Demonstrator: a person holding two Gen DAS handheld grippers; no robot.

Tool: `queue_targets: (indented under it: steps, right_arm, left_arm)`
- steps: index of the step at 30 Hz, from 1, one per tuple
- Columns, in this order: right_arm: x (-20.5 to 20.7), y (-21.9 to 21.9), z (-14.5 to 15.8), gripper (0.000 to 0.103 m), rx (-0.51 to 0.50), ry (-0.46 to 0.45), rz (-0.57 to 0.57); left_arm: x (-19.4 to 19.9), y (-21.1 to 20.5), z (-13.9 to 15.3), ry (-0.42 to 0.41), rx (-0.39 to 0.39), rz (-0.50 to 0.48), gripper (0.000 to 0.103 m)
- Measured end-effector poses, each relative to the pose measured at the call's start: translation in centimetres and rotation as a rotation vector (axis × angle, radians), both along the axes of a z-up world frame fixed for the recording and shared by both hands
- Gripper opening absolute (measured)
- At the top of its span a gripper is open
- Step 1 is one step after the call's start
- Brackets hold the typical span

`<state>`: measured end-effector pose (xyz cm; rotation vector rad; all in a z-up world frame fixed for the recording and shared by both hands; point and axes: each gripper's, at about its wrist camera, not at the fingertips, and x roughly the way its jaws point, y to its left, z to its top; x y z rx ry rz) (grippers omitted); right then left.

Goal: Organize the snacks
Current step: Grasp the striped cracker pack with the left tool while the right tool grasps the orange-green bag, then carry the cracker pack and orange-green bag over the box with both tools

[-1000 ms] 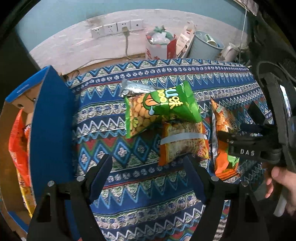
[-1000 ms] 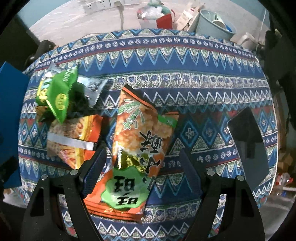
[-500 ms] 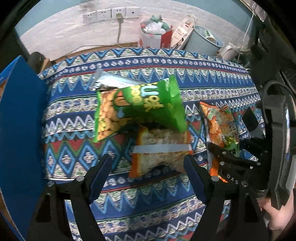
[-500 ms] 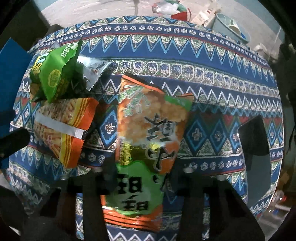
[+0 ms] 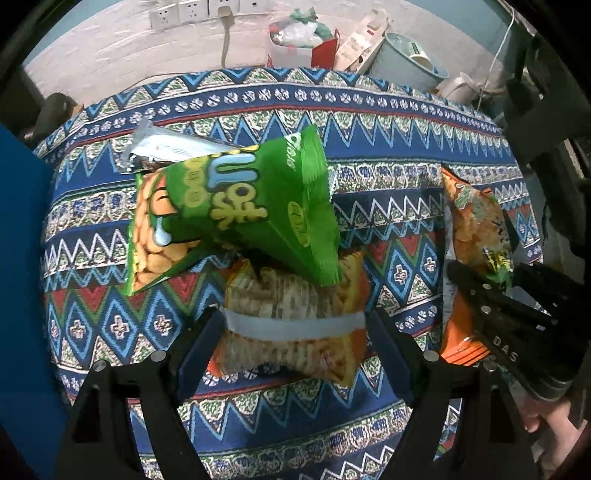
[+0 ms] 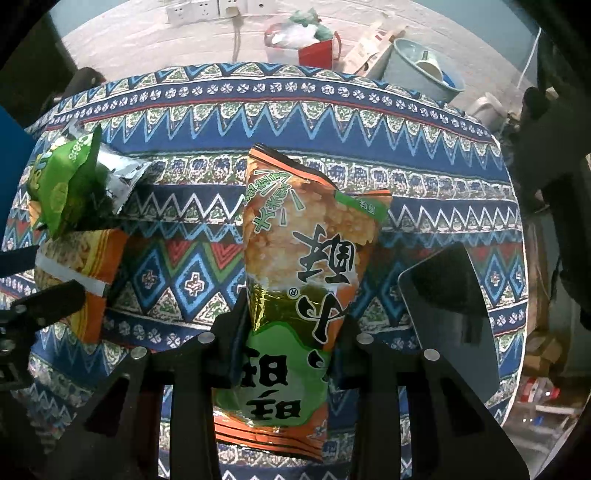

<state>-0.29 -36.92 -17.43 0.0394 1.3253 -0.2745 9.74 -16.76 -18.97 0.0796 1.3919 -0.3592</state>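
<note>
My right gripper [image 6: 291,332] is shut on the orange and green rice-cracker bag [image 6: 295,280], pinching its lower half; this bag also shows in the left wrist view [image 5: 476,236]. My left gripper [image 5: 291,343] is open, with its fingers on either side of an orange snack bag with a pale band [image 5: 295,325]. A green snack bag [image 5: 236,206] leans on top of that orange bag. A silver packet [image 5: 166,147] lies behind the green bag. All lie on the patterned cloth [image 5: 369,170].
A blue box wall [image 5: 22,295] stands at the left edge. A dark tablet [image 6: 447,310] lies on the cloth at the right. Beyond the table's far edge are a red and white bag [image 6: 303,40], a grey bin [image 6: 424,70] and wall sockets [image 6: 207,9].
My right gripper has closed on the rice-cracker bag. My left gripper has moved right and forward, away from the box, until its open fingers straddle the banded orange bag.
</note>
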Motion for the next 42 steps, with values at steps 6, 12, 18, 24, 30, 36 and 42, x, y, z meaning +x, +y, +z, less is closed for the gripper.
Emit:
queue_targets:
  steps: [6,12,18,24,30,36,42]
  right_arm:
    - [0.8,-0.6,-0.5,0.033,-0.008,0.006,0.013]
    - [0.4,0.4,-0.5,0.033,-0.009,0.011,0.016]
    - [0.7,1.0,0.0,0.033,-0.026,0.004,0.025]
    - [1.1,1.9,1.8,0.033,-0.056,-0.029,0.042]
    - [2.0,3.6,4.3,0.033,-0.095,-0.068,0.080]
    - [2.3,5.4,6.3,0.033,-0.131,-0.113,0.110]
    - [2.3,6.8,7.5,0.033,-0.137,-0.143,0.134]
  left_arm:
    - [0.0,-1.2,-1.2,-0.014,0.035,-0.030,0.084]
    - [-0.1,-1.9,-1.5,-0.048,0.019,-0.064,0.064]
    - [-1.9,-2.0,-0.7,-0.093,0.045,-0.130,0.053]
    - [-4.4,-1.6,1.0,-0.132,0.060,-0.174,0.052]
    - [-5.9,-0.3,4.4,-0.208,0.066,-0.195,0.052]
    - [-6.1,2.2,7.2,-0.296,0.089,-0.184,0.052]
    - [-5.7,4.3,9.4,-0.374,0.118,-0.158,0.052]
